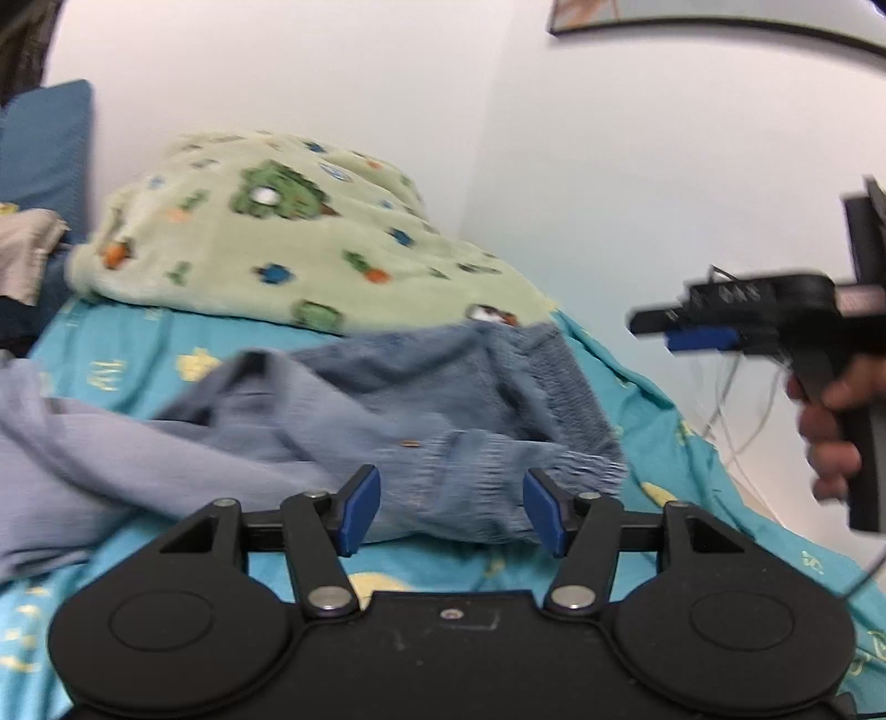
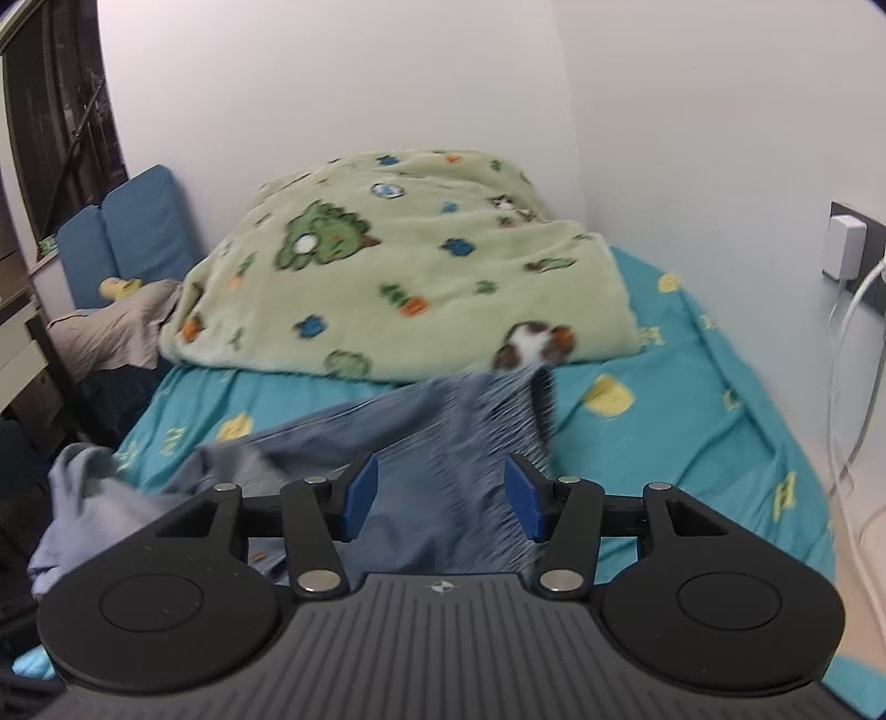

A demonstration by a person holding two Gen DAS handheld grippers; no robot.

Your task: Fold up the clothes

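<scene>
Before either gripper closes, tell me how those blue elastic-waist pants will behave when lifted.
The blue pants lie crumpled in soft folds, so they will probably hang floppy. The gathered waistband may stretch when pulled. Thin-looking fabric suggests they are light and could drag across the teal bedsheet.

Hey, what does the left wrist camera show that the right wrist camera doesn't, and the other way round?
Only the left wrist view shows the right hand-held gripper from the side, held in a hand above the bed, and a picture frame on the wall. Only the right wrist view shows a white charger plugged into a wall socket, and a dark window. Both show the blue elastic-waist shorts on the teal bedsheet, the green dinosaur blanket and the blue cushions.
</scene>
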